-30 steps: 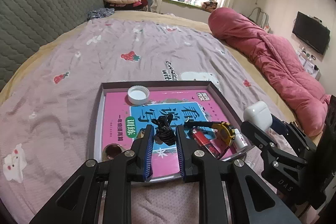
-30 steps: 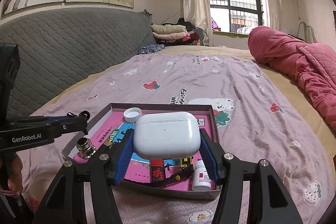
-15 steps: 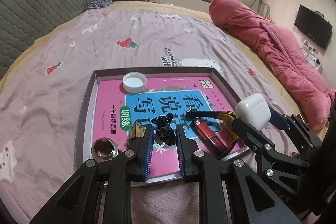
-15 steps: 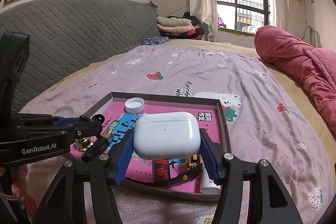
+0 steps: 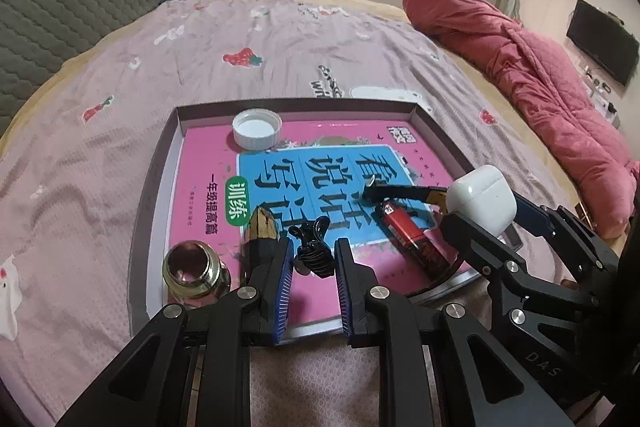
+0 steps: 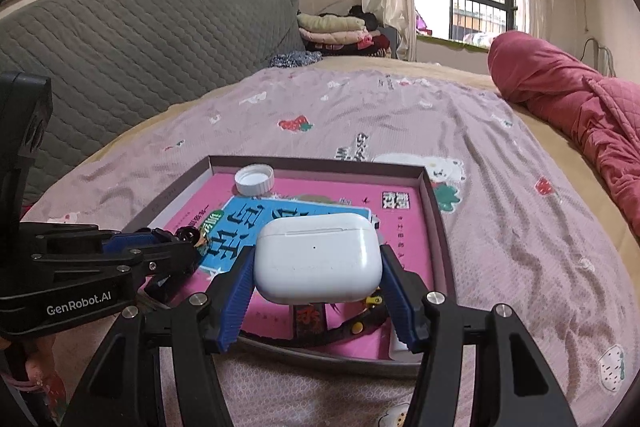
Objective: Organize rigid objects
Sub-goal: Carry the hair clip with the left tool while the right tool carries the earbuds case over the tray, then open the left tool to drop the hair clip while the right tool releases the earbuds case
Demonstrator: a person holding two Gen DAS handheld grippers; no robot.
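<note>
The jaws of the left gripper (image 5: pixel 312 259) are nearly shut on a small black clip (image 5: pixel 314 251), held just above the pink book (image 5: pixel 332 163) inside the shallow box lid (image 5: pixel 160 163) on the bed (image 5: pixel 240 27). The right gripper (image 6: pixel 318 269) has its jaws clamped on the sides of a white earbud case (image 6: pixel 318 259), which hangs over the near right part of the lid. A white cap (image 5: pixel 257 128), a metal-necked bottle (image 5: pixel 192 269), a red lighter (image 5: pixel 408 231) and a yellow-and-black tool (image 5: pixel 404 191) already lie in the lid. The risk appears to be crowding: the smooth case could land on the lighter or tool and roll, or the two grippers could collide.
</note>
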